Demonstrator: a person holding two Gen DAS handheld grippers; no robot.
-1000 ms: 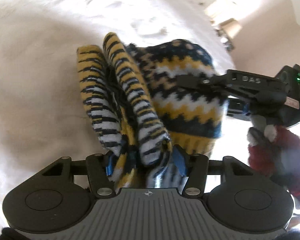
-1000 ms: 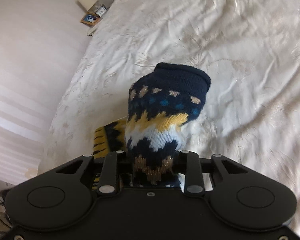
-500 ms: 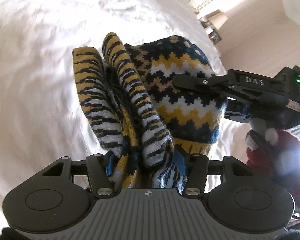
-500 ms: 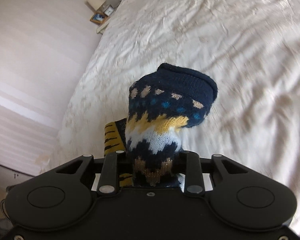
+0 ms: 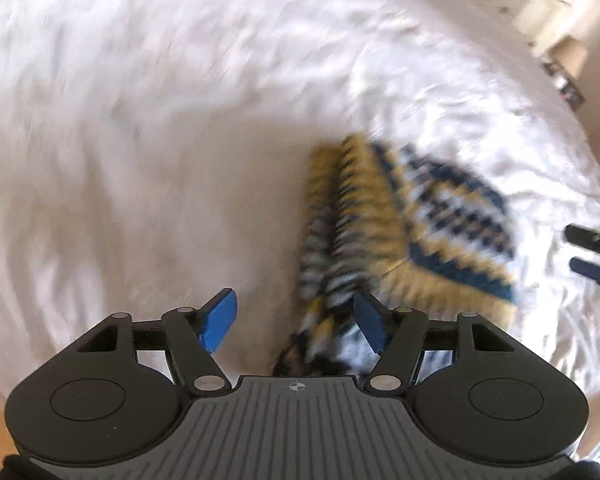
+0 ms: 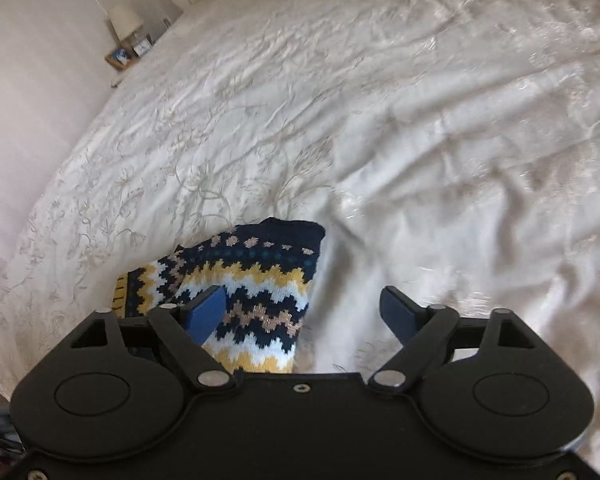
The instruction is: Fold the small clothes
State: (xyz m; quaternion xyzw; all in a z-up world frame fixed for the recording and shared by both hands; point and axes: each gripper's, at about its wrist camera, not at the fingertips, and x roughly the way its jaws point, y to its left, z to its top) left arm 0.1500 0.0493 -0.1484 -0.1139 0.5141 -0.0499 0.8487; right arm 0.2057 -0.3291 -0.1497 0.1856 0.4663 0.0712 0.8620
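Observation:
A folded navy, yellow and white patterned knit sock lies on the white bedspread. My left gripper is open, its blue pads apart; the sock's striped cuff end lies just in front of it, by the right pad. In the right wrist view the sock lies flat at lower left. My right gripper is open, its left pad over the sock and its right pad over bare bedspread. The right gripper's fingertips show at the right edge of the left wrist view.
The embroidered white bedspread fills both views. A bedside table with a lamp, a clock and a picture frame stands at the far left by the wall. The bed's headboard shows at the upper right in the left wrist view.
Both grippers have opened and let go of the sock. The sock, held up before, now lies flat on the bedspread. Both grippers have drawn back a little.

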